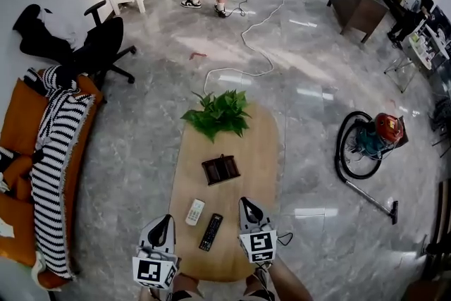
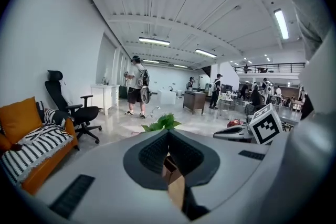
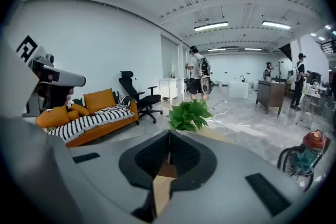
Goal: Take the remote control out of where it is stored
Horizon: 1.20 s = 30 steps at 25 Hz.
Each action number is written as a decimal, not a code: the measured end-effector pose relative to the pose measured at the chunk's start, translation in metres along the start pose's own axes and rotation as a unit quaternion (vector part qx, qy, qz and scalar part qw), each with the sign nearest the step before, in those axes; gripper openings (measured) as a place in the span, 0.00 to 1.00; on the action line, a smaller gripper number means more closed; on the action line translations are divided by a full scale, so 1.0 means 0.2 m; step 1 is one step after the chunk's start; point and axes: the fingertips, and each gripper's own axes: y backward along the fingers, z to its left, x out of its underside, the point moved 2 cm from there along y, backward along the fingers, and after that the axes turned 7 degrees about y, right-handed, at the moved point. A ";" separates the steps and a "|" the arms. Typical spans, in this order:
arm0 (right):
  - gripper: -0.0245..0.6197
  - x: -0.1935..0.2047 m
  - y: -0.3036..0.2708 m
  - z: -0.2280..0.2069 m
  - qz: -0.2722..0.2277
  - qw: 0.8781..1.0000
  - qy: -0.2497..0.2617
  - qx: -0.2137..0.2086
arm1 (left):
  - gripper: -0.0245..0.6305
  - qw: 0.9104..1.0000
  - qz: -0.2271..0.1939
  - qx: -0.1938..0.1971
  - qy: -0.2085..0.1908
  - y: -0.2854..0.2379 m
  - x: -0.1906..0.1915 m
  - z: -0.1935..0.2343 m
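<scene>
**2 remotes out on table, box apart**

The white remote [image 1: 195, 212] is short and pale w/ buttons on its face, lying flat near the close end of the wooden table [image 1: 261, 144]. The black remote [image 1: 211, 232] is longer and slimmer, also flat, just beside it on the right, approx. parallel, w/ a slim gap between. The storage box [image 1: 220, 169] is dark brown, low, open-topped w/ dividers, mid-table, apart from both. Contents can't be made out.
</scene>
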 end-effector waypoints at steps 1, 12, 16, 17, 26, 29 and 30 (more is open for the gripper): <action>0.05 0.02 -0.04 0.00 0.004 1.000 -0.002 -0.001 | 0.05 1.000 0.003 0.001 0.002 -0.03 0.03 0.01; 0.05 0.25 -0.40 0.01 0.021 1.000 -0.007 -0.012 | 0.05 1.000 0.021 0.005 0.012 -0.27 0.28 0.17; 0.05 0.31 -0.49 0.02 0.017 1.000 -0.009 -0.014 | 0.05 1.000 0.023 0.005 0.015 -0.31 0.37 0.22; 0.05 0.32 -0.52 0.02 0.014 1.000 -0.009 -0.013 | 0.05 1.000 0.025 0.004 0.016 -0.32 0.40 0.23; 0.05 0.45 -0.69 -0.01 0.019 1.000 -0.001 -0.014 | 0.05 0.999 0.034 0.011 0.025 -0.42 0.59 0.26; 0.05 0.48 -0.75 -0.02 0.020 1.000 0.001 -0.014 | 0.05 0.999 0.036 0.011 0.024 -0.43 0.61 0.27; 0.05 0.49 -0.76 -0.02 0.021 1.000 0.001 -0.012 | 0.05 0.999 0.037 0.011 0.025 -0.43 0.62 0.28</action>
